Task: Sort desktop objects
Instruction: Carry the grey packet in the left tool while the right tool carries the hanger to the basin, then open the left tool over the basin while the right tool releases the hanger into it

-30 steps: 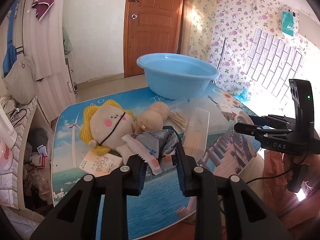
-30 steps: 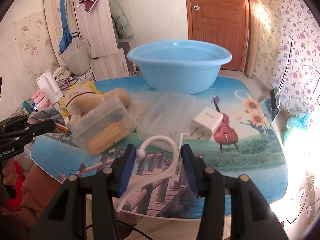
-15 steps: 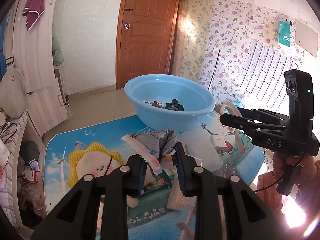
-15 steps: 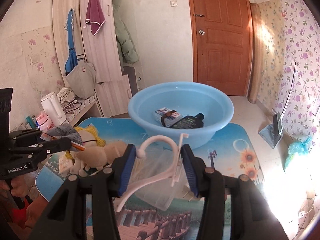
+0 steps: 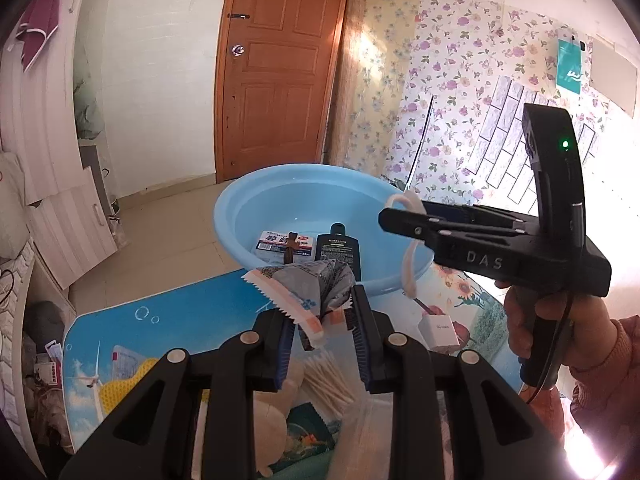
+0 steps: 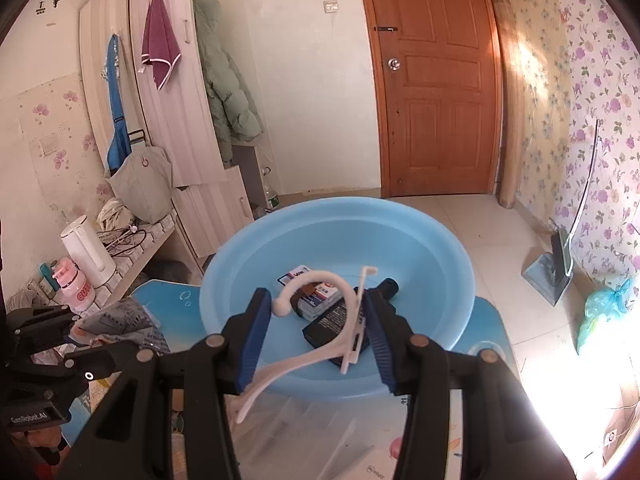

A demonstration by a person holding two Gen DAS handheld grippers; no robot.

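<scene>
**Item 1, left: left gripper (image 5: 320, 334).** Jaws clamped on a crumpled grey foil packet (image 5: 308, 284) with a serrated white-and-orange edge. It is carried in the air over the near part of the table (image 5: 168, 308), short of the blue basin (image 5: 320, 216). Below it on the tabletop lie cotton swabs (image 5: 326, 380) and a yellow-trimmed plush toy (image 5: 120, 396).

**Item 2, centre: blue basin.** It stands at the far end of the table. Already inside are a white-and-blue box (image 6: 310, 292) and a black flat bottle (image 6: 340, 322), touching each other on the basin floor.

**Item 3, right: right gripper (image 6: 316, 334).** Jaws partly closed on a white plastic hook (image 6: 340, 320), which spans the gap from pad to pad. It hangs above the near side of the basin.

**Step in hand (judgement):** both items appear bound for the basin. Carry each past the near rim before letting go, and release the hook first, since it is already over the bowl. The packet is light and may flutter; let it go low and over bare basin floor.

**Edges and room:** the basin's near rim is the edge to clear. The two grippers ride close side by side, so stagger the drops. The basin is open above. A white charger (image 5: 438, 332) sits on the table near the rim.
</scene>
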